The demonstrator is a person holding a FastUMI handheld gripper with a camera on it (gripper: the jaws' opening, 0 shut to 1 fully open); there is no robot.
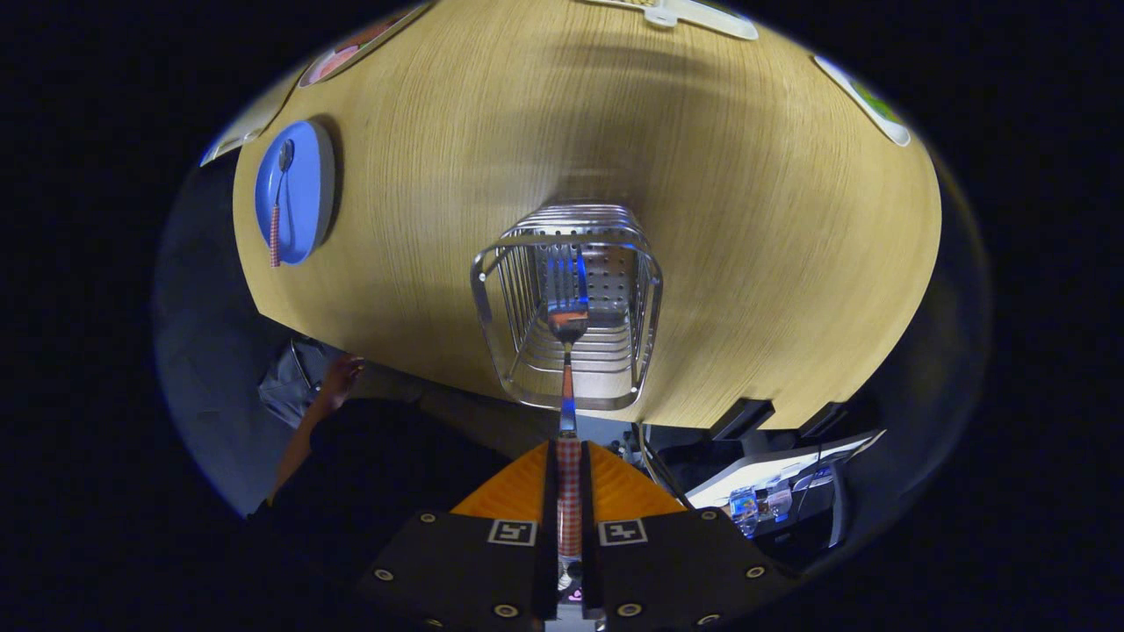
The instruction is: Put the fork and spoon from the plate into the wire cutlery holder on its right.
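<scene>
Staged test booth, not a home. Evidence: a bare wood-grain tabletop point(702, 219) with printed cards point(865, 101) at its far edge, and electronic equipment point(773, 500) and cables below its near edge, beside the gripper point(569, 527) closed on a fork point(568, 325).

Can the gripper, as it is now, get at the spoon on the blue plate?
Probably not yet: the gripper is shut on the fork above the wire holder, so its fingers are occupied. The spoon itself lies uncovered.
</scene>
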